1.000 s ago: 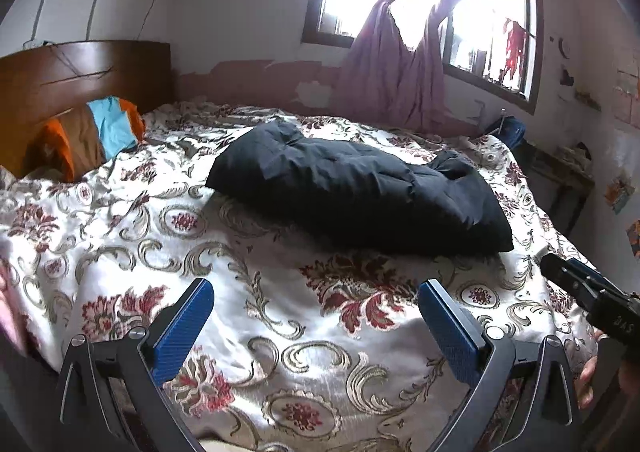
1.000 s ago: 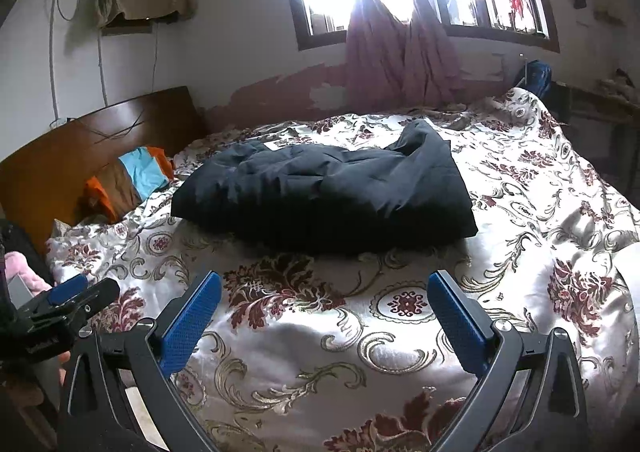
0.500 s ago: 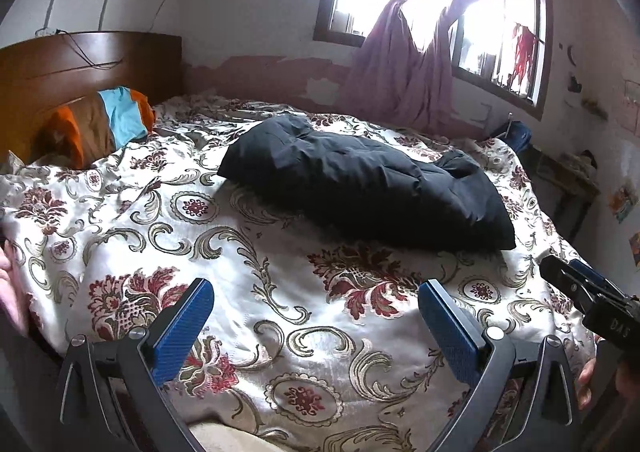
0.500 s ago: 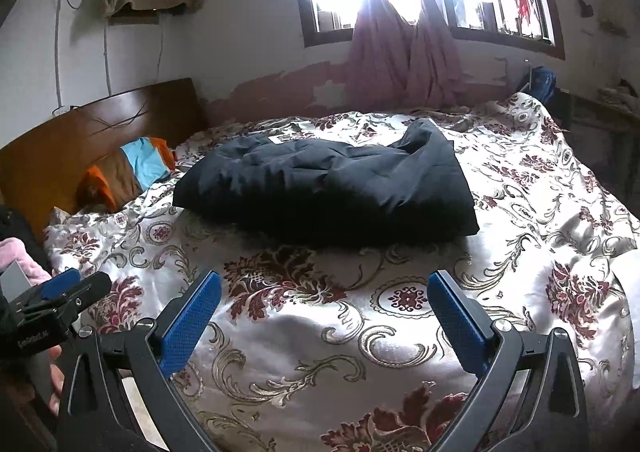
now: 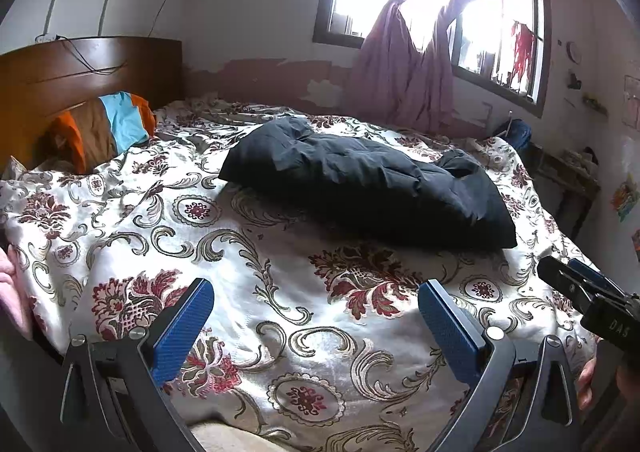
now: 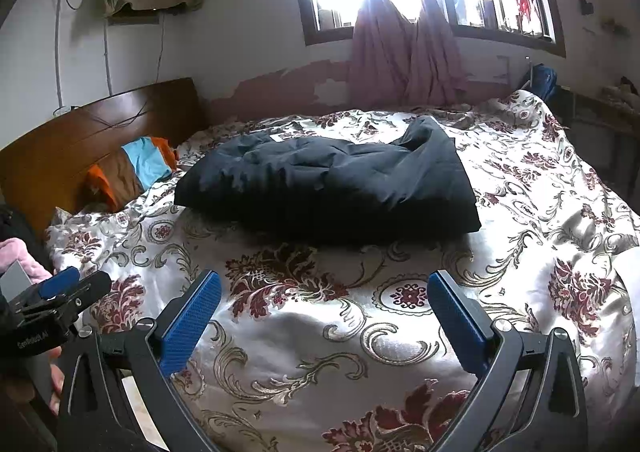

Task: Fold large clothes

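A dark navy padded garment (image 5: 372, 188) lies bunched in a folded heap in the middle of the bed; it also shows in the right wrist view (image 6: 332, 184). My left gripper (image 5: 316, 312) is open and empty, held over the near part of the floral bedspread (image 5: 256, 292), well short of the garment. My right gripper (image 6: 324, 308) is open and empty too, over the bedspread (image 6: 320, 332) in front of the garment. Each gripper shows at the edge of the other's view: the right one (image 5: 576, 284) and the left one (image 6: 72, 288).
A wooden headboard (image 5: 80, 72) stands at the left with an orange, brown and blue pillow (image 5: 108, 124) against it. A window with tied pink curtains (image 5: 404, 68) is behind the bed. A pink cloth (image 6: 20, 260) sits at the far left. A cluttered table (image 5: 568, 172) stands at the right.
Both grippers have drifted slightly left and the views have shifted a little; the garment has not moved. Both grippers stay open.
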{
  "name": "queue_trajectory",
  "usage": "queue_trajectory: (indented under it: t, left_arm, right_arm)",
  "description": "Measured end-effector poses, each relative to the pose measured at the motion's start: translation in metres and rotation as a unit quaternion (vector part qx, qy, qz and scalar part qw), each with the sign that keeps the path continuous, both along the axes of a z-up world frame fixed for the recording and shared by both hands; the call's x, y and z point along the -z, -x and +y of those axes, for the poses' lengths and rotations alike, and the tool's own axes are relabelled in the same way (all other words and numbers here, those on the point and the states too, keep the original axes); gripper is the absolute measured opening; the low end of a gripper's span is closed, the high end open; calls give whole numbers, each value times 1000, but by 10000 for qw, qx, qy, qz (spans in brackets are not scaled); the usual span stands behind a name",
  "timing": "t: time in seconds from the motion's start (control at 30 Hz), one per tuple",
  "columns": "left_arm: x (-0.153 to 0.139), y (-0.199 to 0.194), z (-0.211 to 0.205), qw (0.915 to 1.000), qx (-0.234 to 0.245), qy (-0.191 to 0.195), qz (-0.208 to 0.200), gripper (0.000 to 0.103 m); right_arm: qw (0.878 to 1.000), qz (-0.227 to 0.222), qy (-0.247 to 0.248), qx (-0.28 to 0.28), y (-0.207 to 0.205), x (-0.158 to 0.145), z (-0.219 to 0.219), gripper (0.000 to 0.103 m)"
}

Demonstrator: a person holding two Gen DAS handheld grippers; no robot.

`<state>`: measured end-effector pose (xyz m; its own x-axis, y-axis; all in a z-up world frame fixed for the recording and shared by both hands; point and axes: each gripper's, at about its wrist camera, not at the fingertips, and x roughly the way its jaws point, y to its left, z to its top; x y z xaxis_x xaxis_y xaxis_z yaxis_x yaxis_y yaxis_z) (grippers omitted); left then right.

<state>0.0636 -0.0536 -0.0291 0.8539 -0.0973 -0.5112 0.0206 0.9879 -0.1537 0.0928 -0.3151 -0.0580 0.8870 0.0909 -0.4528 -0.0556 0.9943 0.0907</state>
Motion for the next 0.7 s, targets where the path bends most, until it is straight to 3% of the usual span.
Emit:
queue_trajectory:
  t: [0.7]
  left_arm:
    - [0, 1, 2, 10000, 1, 6, -14, 103]
  right_arm:
    - [10000, -3, -3, -13, 0, 1, 2, 101]
